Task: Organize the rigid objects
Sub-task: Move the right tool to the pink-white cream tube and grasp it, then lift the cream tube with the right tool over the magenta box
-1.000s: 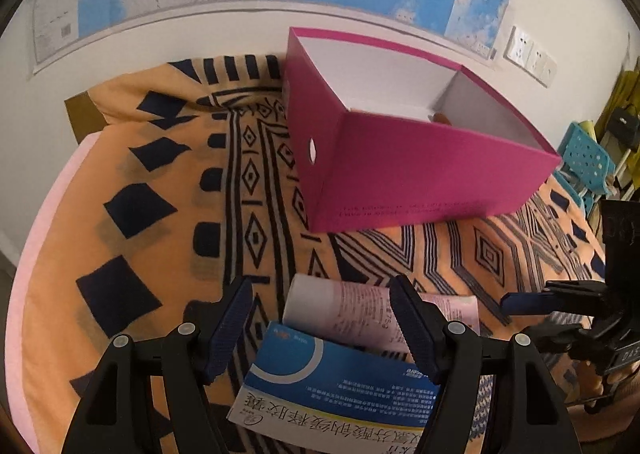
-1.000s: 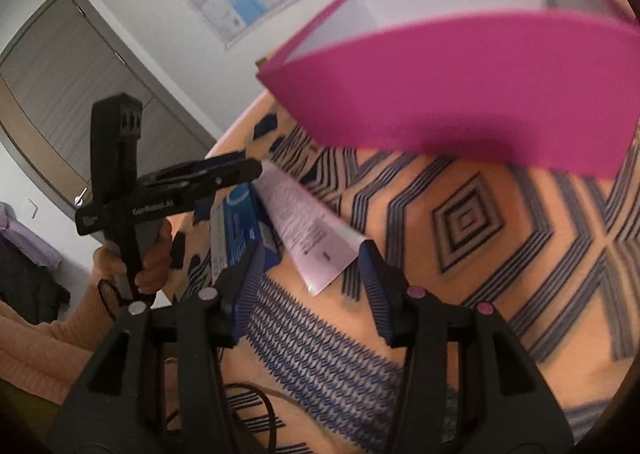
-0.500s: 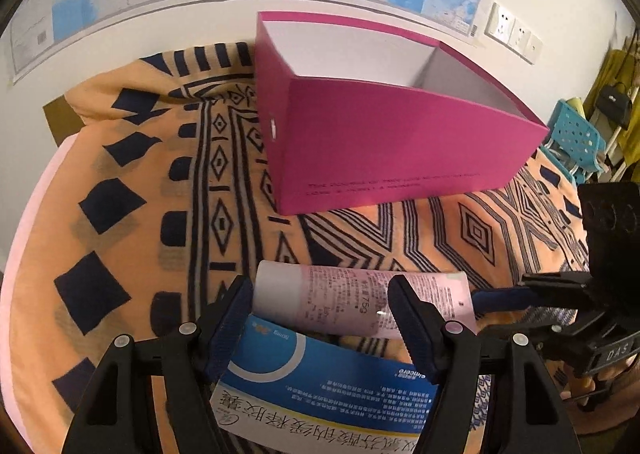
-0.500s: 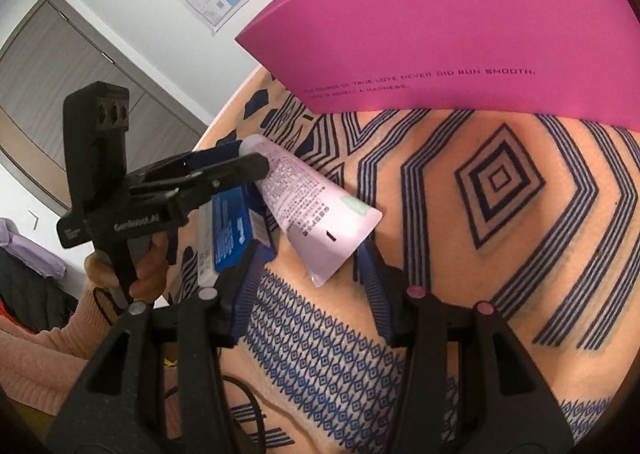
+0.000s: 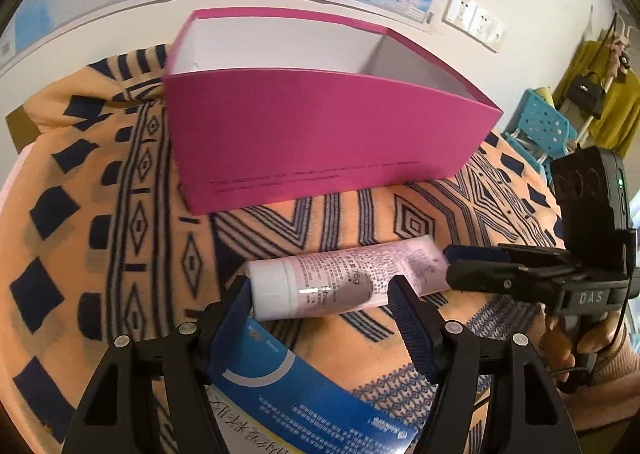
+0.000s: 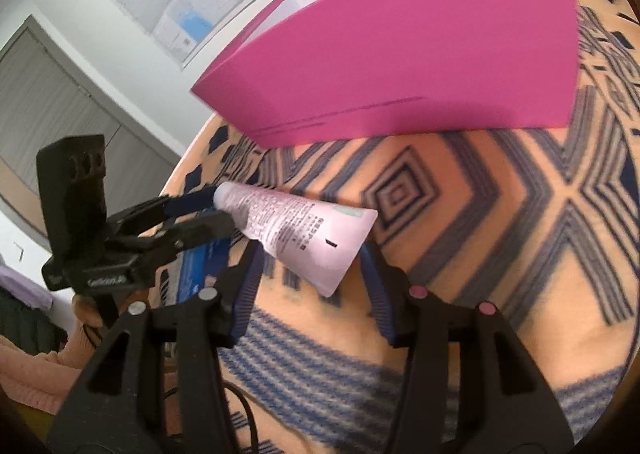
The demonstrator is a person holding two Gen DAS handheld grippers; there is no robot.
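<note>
Landmark: pink box (image 5: 320,133), open-topped, standing on the patterned cloth (image 5: 100,254) over the table.
Tube (image 5: 344,280): lying flat in front of the pink box, well apart from it – cap toward the left tongs, crimped end toward the right.
Blue carton (image 5: 304,394): just beside the tube, on the side away from the pink box.
Left tongs (image 5: 320,306): jaws apart, straddling the cap end, no grip evident.
Right tongs (image 6: 310,274): jaws apart around the crimped end, not clamped.
Risk: both tongs crowd one tube – closing together may pinch it askew or knock the blue carton.
Risk: the flat crimp could slip from the pads.
</note>
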